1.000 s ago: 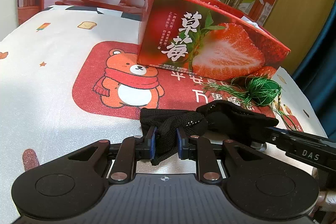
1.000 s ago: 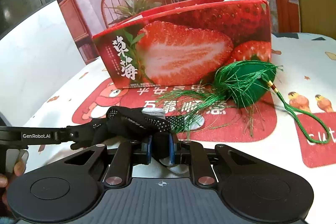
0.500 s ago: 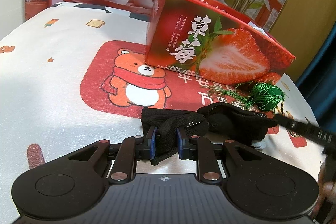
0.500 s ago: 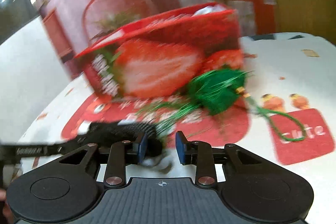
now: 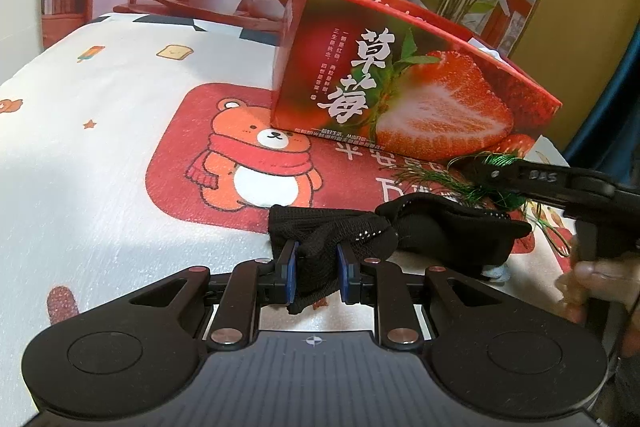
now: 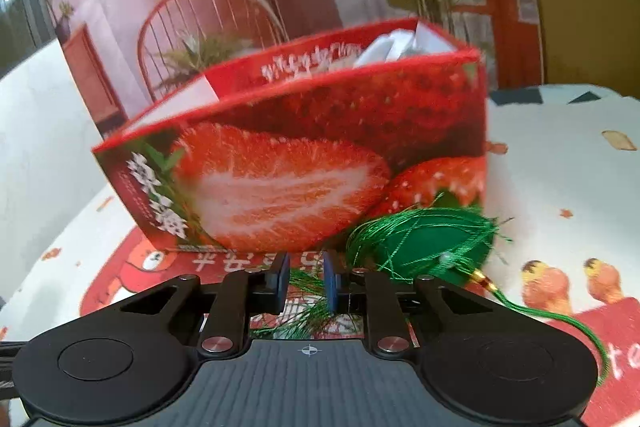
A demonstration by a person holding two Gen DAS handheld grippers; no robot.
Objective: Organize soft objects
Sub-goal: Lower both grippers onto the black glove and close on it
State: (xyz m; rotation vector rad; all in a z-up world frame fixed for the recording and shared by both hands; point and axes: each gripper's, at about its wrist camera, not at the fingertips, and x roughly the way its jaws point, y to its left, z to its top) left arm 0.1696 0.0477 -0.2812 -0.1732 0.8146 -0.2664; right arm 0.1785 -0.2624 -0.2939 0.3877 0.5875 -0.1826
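Now your left gripper (image 5: 316,259) is clamping the cuff of the black glove (image 5: 404,231), limp knit that is sagging on the tablecloth (image 5: 100,147), so bunched fabric is your best hold. Your right gripper (image 6: 306,277) has let the glove go and slid over; its jaws have just been closing, seemingly around loose tassel threads only. Beyond it, the green tassel ornament (image 6: 424,243) is resting against the strawberry box (image 6: 304,163).

We see a black glove (image 5: 440,231), a green tassel (image 6: 424,243), a red strawberry-printed box (image 5: 400,95), and a white, bear-patterned surface (image 5: 120,147).
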